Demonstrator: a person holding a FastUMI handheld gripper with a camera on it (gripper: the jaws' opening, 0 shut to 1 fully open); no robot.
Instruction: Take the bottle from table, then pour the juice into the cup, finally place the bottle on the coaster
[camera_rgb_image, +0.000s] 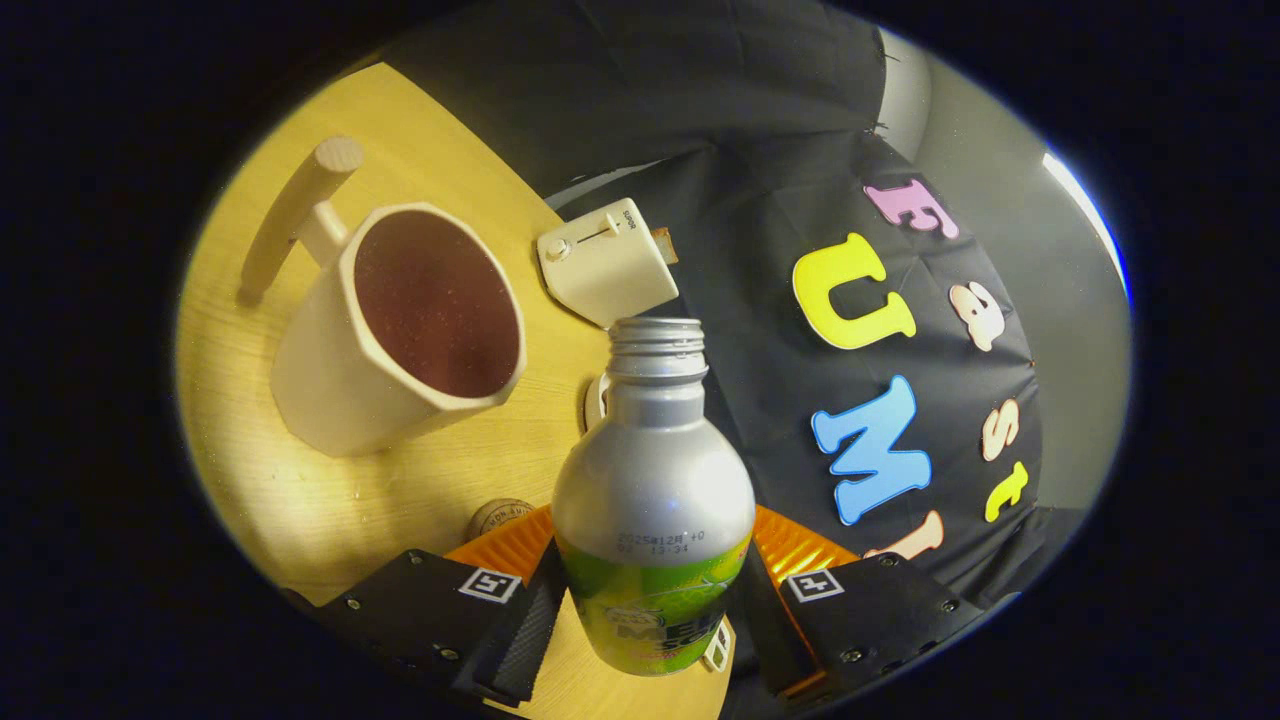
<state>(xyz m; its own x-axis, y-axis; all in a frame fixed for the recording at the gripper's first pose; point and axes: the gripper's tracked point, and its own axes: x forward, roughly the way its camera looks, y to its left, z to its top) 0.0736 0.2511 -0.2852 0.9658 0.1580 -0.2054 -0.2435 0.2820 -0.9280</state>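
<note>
Between my two black fingers sits the aluminium bottle (652, 500), and my gripper (648, 610) is closed on its green-labelled lower body, a pad pressing each side. Its cap is off and the threaded neck points forward, tilted toward the cream cup (395, 335) standing just ahead on the wooden tabletop (300, 500). The cup's dark inside looks empty or hard to read. A small white toaster-like box (608, 268) lies beyond the bottle. Something orange shows behind the fingers; I cannot tell whether it is the coaster. I judge the thin metal wall smooth, slippery and easy to dent, so a firm hold low on the body suits pouring
</note>
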